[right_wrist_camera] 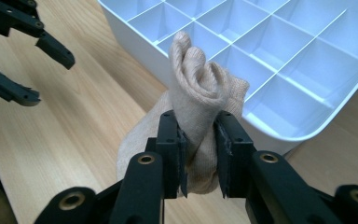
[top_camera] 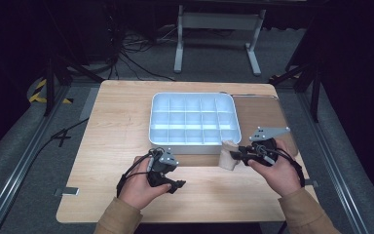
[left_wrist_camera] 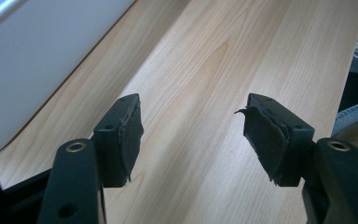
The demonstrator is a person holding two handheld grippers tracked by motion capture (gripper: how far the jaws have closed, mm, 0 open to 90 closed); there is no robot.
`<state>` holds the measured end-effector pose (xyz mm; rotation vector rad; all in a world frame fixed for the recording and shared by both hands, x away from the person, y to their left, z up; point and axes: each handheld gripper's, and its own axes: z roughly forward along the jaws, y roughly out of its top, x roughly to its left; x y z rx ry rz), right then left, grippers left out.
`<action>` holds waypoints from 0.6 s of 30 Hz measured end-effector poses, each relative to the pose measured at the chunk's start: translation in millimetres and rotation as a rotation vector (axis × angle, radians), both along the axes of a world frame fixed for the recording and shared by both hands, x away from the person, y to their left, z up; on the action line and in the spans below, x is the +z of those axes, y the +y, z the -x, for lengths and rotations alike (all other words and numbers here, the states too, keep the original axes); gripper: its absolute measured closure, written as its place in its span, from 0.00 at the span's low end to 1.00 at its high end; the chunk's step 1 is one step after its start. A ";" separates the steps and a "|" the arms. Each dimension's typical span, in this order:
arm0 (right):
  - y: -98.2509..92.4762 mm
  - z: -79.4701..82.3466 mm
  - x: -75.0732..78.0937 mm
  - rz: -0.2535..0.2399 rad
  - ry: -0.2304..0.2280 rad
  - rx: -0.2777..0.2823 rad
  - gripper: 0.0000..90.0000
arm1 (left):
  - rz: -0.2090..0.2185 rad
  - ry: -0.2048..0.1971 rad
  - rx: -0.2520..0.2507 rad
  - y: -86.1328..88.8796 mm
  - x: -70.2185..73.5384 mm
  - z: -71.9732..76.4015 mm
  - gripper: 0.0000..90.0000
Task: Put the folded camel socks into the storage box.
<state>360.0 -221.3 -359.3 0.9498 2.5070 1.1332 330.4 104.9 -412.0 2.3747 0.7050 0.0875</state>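
A person's right gripper (right_wrist_camera: 200, 154) has its fingers (right_wrist_camera: 171, 156) clamped around a rolled beige sock (right_wrist_camera: 198, 93), held just at the near edge of a white divided tray (top_camera: 193, 146) on the tabletop (top_camera: 107, 126). The left gripper (left_wrist_camera: 193, 140) hovers with fingers apart, holding nothing. The soft roll could unravel or snag a divider, missing its compartment. No brand or writing is readable.
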 end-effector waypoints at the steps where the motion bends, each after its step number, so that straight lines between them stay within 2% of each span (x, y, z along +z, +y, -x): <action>1: 0.5 -2.9 2.1 0.004 0.001 0.001 0.82 | -0.006 -0.002 0.002 2.3 0.3 0.3 0.42; 2: 0.8 -5.4 3.5 0.007 -0.001 0.003 0.82 | -0.004 0.006 0.009 3.7 0.1 1.0 0.42; 6: 1.6 -15.1 7.7 0.012 -0.005 -0.003 0.82 | -0.003 -0.008 0.039 10.8 1.0 2.0 0.42; 18: 5.4 -49.8 10.8 0.045 -0.006 -0.047 0.82 | -0.007 0.008 0.046 14.6 2.2 1.9 0.43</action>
